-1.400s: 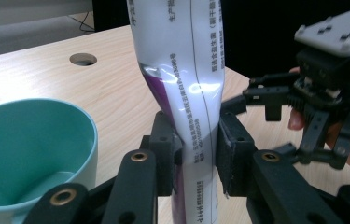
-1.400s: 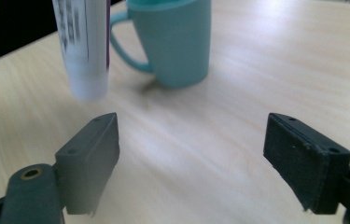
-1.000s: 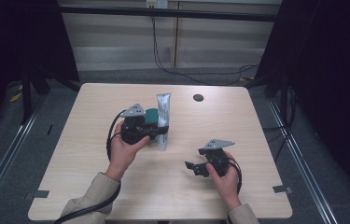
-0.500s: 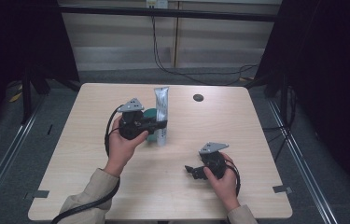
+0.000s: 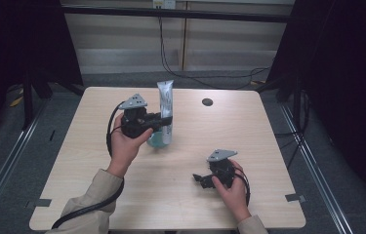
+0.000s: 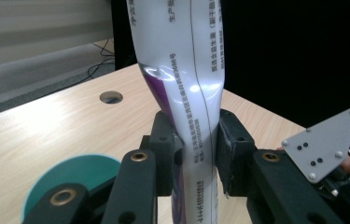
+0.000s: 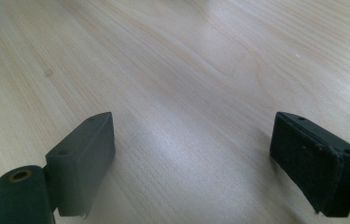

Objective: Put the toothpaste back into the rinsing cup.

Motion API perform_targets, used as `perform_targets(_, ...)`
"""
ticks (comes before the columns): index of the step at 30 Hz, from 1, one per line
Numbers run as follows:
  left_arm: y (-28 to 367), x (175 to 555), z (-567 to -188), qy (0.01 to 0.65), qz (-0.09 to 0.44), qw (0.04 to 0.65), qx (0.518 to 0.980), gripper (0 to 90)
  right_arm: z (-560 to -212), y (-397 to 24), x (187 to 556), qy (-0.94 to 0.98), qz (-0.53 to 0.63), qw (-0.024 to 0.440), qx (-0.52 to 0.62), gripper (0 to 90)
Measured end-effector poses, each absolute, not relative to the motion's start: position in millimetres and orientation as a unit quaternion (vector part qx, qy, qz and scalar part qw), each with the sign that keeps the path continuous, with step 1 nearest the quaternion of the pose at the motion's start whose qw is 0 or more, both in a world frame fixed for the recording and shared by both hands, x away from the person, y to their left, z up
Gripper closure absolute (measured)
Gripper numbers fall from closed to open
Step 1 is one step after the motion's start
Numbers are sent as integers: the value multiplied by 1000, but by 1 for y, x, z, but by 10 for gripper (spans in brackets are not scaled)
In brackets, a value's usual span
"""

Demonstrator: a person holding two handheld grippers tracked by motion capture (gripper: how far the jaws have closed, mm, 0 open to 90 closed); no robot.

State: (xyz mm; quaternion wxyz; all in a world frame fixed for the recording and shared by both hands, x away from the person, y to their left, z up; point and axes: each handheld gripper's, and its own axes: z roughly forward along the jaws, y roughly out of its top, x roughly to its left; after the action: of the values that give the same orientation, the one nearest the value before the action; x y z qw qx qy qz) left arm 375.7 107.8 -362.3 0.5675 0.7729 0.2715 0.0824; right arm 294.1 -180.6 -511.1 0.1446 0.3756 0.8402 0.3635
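A white tube [image 5: 164,105] with printed text and a wide teal cap [image 5: 154,141] at its lower end stands upright above the table. My left gripper [image 5: 165,120] is shut on the tube's lower part. In the left gripper view both pads [image 6: 228,144] press the tube [image 6: 196,70] and dent it, with the teal cap [image 6: 70,179] below. My right gripper [image 5: 199,179] rests low over the table near the front right. It stands open, its jaws have just been opening wider, and between its pads [image 7: 88,147] there is only bare wood.
The light wooden table [image 5: 268,146] has a small round hole [image 5: 207,102] near its far edge. Dark floor, rails and cables surround the table. The right gripper's grey plate [image 6: 324,144] shows at the right of the left gripper view.
My left hand has lifted the tube a little higher and slightly away. The right hand has stayed where it was.
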Motion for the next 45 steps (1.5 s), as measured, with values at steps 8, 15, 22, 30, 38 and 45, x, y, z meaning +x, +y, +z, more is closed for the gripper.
perform_targets(8, 111, 382, -356, 279, 103, 574, 763, 711, -511, -181, 294, 840, 364, 145, 376, 135)
perform_targets(15, 112, 388, -359, 284, 113, 574, 760, 710, -511, -181, 294, 840, 364, 145, 375, 135)
perform_targets(22, 114, 394, -363, 291, 121, 570, 759, 711, -511, -181, 294, 840, 364, 145, 376, 136)
perform_targets(30, 114, 400, -366, 293, 131, 571, 756, 711, -511, -181, 294, 840, 364, 145, 375, 135)
perform_targets(38, 115, 407, -370, 296, 147, 567, 754, 710, -511, -181, 294, 840, 364, 145, 375, 136)
perform_targets(45, 115, 411, -374, 302, 160, 564, 752, 710, -511, -181, 294, 840, 364, 145, 375, 136)
